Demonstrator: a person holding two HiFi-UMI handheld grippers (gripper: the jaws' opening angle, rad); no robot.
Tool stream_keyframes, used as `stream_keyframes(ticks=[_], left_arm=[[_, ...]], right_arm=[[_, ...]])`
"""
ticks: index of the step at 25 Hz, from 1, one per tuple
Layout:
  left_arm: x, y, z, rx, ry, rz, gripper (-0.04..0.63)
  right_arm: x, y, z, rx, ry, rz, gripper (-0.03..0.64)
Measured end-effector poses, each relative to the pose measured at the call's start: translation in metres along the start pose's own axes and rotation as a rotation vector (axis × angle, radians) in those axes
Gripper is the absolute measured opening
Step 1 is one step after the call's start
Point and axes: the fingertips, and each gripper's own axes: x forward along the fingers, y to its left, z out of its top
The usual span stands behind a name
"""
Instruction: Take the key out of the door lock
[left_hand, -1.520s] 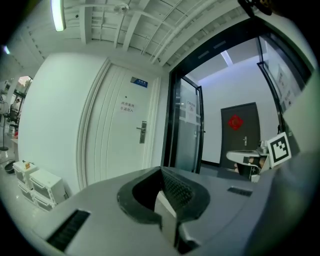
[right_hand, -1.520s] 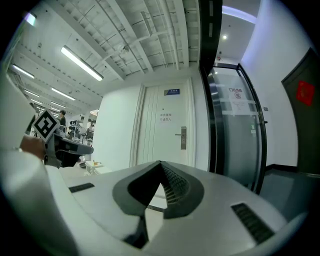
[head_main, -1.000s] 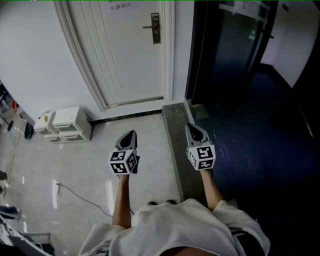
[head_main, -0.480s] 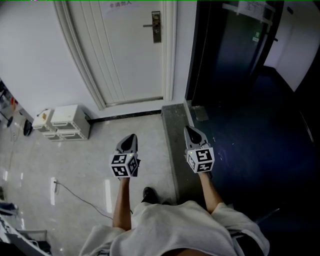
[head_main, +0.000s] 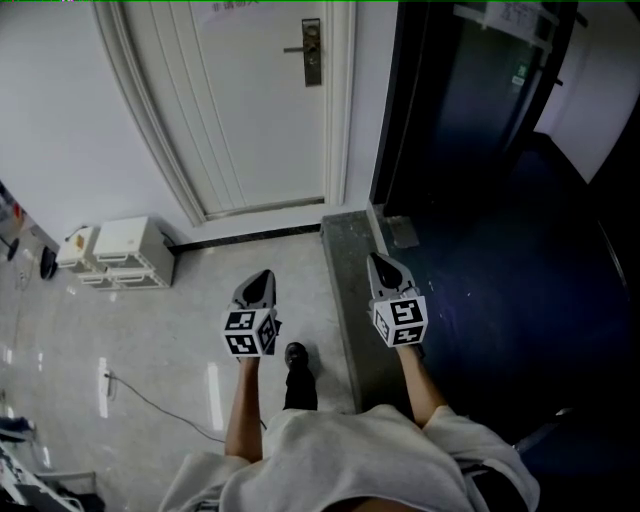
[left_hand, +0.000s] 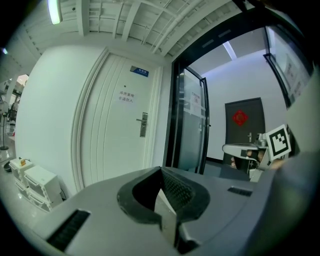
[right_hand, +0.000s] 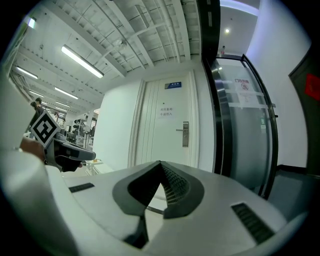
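A white door (head_main: 262, 110) stands ahead, well beyond both grippers, with a metal lock plate and lever handle (head_main: 311, 50) near its right edge. The lock plate (left_hand: 143, 124) shows small in the left gripper view, and the same lock plate (right_hand: 185, 134) in the right gripper view. No key can be made out at this distance. My left gripper (head_main: 259, 282) and right gripper (head_main: 385, 267) are held side by side, pointing at the door. The left gripper (left_hand: 161, 170) is shut with nothing in it. The right gripper (right_hand: 160, 163) is likewise shut and empty.
A low white cabinet (head_main: 125, 250) sits on the tiled floor by the left wall. A cable (head_main: 160, 392) trails across the floor. A dark glass door (head_main: 470, 90) and dark flooring lie to the right, past a grey stone threshold (head_main: 350, 260). The person's shoe (head_main: 296, 358) is between the arms.
The person has stepped towards the door, and a shoe has come into view between the arms. Both grippers have moved forward together and stay shut.
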Motion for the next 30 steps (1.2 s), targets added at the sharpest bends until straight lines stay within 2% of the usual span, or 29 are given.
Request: stream_keyframes(ticks=[7,19,30], left_arm=[[0.071,0.064,0.023,-0.014,-0.008,-0.019,0.018],[0.203,0.182,0.100,-0.021,-0.036,-0.048,0.018],[0.306,0.236,0.126,0.002,-0.032,-0.095,0.018]], right_arm=[[0.093,-0.009,0.008,-0.016,0.006,-0.015,0.023],[0.272,-0.028,0.051,-0.056,0.001,-0.041,0.023],[0.373,-0.060,0.047,-0.057,-0.001,-0.093,0.023]])
